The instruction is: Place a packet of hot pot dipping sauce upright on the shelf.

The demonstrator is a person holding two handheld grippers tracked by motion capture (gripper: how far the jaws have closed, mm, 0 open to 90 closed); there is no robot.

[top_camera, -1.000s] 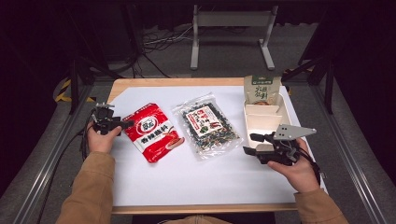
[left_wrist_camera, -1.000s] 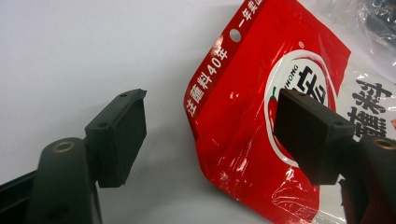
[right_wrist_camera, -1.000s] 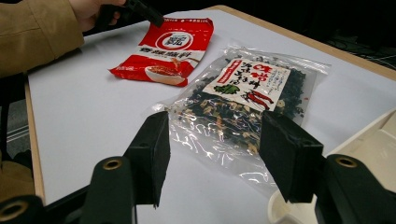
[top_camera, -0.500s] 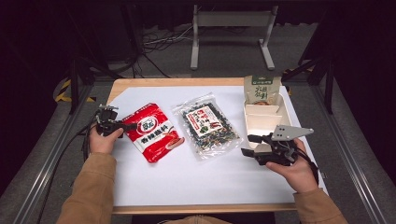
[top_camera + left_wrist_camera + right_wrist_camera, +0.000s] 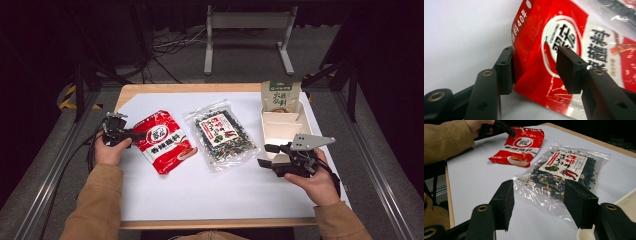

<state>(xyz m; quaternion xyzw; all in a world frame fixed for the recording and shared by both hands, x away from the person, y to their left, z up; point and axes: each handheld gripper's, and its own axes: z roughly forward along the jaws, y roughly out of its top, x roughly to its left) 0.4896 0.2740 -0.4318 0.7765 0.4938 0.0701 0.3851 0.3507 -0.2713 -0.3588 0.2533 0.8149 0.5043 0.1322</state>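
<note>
The right tongs [image 5: 269,155] sit low over the white sheet [image 5: 210,195] on the desk [image 5: 200,89], held in the person's right hand [image 5: 312,182] near the front right. Their jaws stand apart with nothing between them, and they point leftward toward the clear bag of dark dried mix [image 5: 221,134]. In the right gripper view the near corner of that bag [image 5: 564,176] lies just ahead of the two black pads, within the gap as seen from behind but not touched by either pad. Just behind the right tongs, at the right edge of the sheet, stands a white divided tray [image 5: 280,131].

On the left, the left tongs [image 5: 131,134] are held in the person's left hand [image 5: 109,150] at the sheet's left edge and reach rightward to the red sachet [image 5: 162,141]. The left gripper view shows the sachet's upper corner [image 5: 544,47] lying between the jaws: one pad presses against its edge, while the other pad hovers over the printed face with a small gap visible, so the jaws are parted around the corner and not clamped on it. The sachet lies flat on the sheet, just left of the clear bag, the two close together but apart.

Farthest back, a green and white pouch [image 5: 281,95] stands upright in the far end of the tray.
</note>
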